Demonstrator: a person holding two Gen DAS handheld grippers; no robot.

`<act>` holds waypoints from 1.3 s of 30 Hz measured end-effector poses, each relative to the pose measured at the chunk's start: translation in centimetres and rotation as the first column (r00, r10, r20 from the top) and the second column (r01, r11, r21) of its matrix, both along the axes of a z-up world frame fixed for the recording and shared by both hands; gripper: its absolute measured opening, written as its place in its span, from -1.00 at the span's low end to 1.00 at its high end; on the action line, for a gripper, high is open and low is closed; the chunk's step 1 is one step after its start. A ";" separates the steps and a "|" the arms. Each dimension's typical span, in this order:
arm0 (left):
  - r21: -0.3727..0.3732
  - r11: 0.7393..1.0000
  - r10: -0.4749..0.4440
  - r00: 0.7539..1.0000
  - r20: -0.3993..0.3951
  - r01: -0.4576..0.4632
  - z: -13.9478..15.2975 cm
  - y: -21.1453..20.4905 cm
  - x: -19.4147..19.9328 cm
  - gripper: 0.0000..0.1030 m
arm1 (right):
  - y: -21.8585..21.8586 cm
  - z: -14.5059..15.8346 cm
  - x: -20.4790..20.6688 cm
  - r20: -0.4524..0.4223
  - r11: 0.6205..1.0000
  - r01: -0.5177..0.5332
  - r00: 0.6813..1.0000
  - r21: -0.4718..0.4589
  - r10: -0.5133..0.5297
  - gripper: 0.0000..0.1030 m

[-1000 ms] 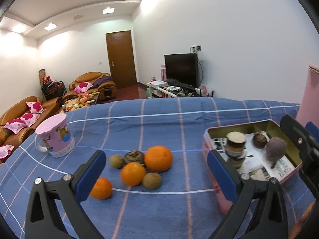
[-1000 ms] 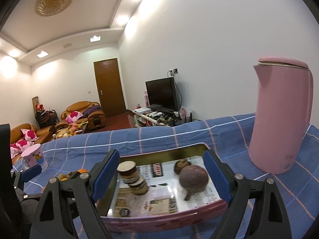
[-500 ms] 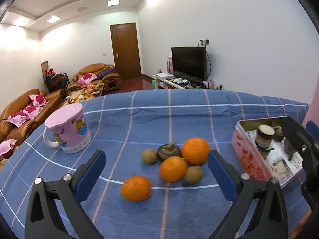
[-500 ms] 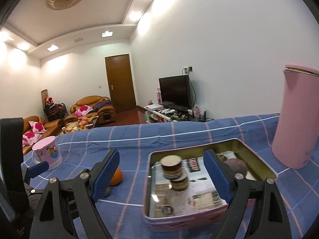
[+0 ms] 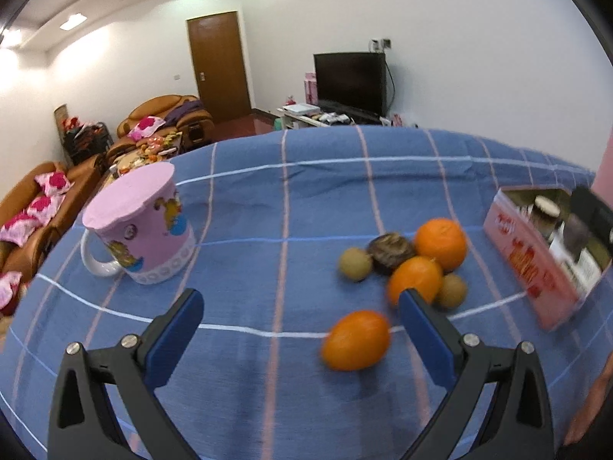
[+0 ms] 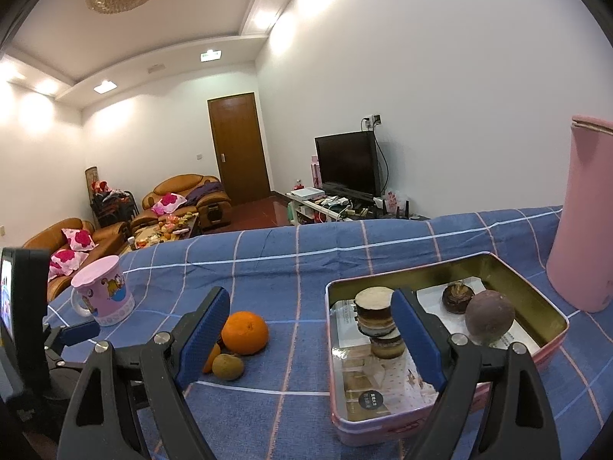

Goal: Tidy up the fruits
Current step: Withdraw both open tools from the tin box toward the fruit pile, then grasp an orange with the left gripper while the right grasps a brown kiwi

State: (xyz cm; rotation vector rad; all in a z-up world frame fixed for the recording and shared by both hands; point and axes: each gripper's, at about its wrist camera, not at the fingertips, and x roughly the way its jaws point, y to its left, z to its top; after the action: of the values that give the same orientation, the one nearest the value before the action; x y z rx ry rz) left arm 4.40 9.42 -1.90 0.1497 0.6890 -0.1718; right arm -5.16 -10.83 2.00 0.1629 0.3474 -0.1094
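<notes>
Left gripper jaws wide, nothing held, bare blue checked tablecloth between pads. Right gripper same, empty. Round orange tangerines clustered mid-cloth, just beside pink rectangular metal tin. Pink cartoon mug well apart, near left edge.

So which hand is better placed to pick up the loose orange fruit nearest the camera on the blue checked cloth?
Left, probably. The open left gripper faces the nearest orange fruit, which lies just beside its right finger. The open right gripper looks over the pink tin box, with the fruit pile off to its left.
</notes>
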 end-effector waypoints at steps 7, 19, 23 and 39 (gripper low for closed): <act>-0.035 0.997 -0.065 0.996 -0.056 0.063 -0.4 1.9 0.4 0.98 | -1.2 -0.4 0.4 -0.047 0.998 -0.033 0.998 0.048 0.035 0.69; 0.025 0.963 -0.265 0.960 -0.093 0.269 -0.8 -3.0 -0.7 0.52 | 1.3 -1.3 2.4 -0.168 0.984 -0.175 0.971 -0.007 0.172 0.03; 0.021 0.958 -0.281 0.950 -0.138 0.287 -1.1 -3.9 -0.3 0.32 | 2.6 -1.4 2.6 -0.182 0.977 -0.210 0.963 -0.044 0.198 0.03; -0.046 0.993 -0.113 0.991 -0.067 0.110 0.0 -1.1 0.4 -0.32 | 3.8 -3.1 5.8 -0.316 0.949 -0.312 0.896 0.050 0.311 0.03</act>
State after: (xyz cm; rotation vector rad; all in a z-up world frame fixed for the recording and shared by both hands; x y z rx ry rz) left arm 4.76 8.27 -1.94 0.1426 0.7458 -0.2997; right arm 0.67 -7.03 -1.12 0.0843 0.6949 0.1854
